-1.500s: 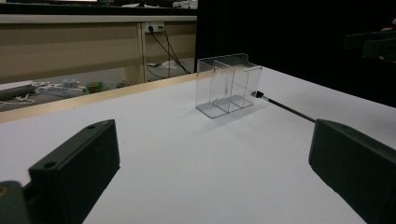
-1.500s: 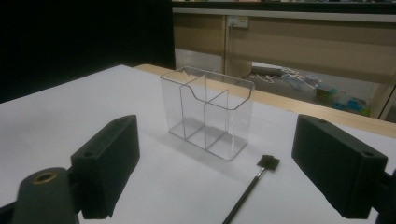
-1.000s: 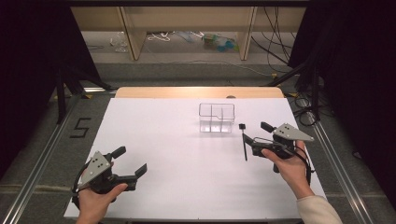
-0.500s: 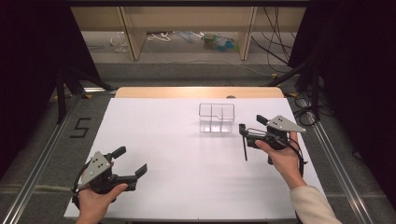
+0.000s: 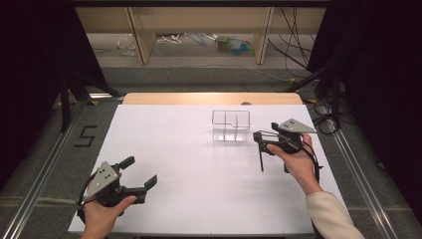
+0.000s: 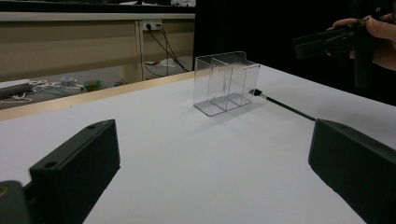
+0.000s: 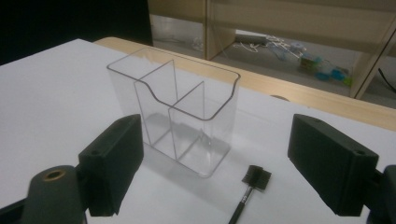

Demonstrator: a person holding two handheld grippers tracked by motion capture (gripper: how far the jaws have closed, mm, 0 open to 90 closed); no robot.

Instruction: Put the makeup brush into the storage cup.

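Note:
A clear plastic organizer (image 5: 230,126) with three compartments stands empty on the white table top (image 5: 189,149), right of the middle. A thin black brush (image 5: 261,160) lies flat just to its right, head toward the organizer. My right gripper (image 5: 262,141) hovers over the brush's head end, open, with nothing between its jaws. Its own view looks down at the organizer (image 7: 177,112) and the brush head (image 7: 256,177) from close by. My left gripper (image 5: 141,173) rests open near the front left edge. From there the organizer (image 6: 226,81) and the brush (image 6: 285,106) are far off.
The wooden table edge (image 5: 209,98) runs behind the white sheet. Beyond it stand shelf legs (image 5: 139,37) with cables and small items on the floor. Metal rails (image 5: 363,174) flank the table. A "5" mark (image 5: 85,135) is on the left mat.
My right gripper has moved left and forward toward the organizer, now over the brush's head. The brush, the organizer and the left gripper have stayed put.

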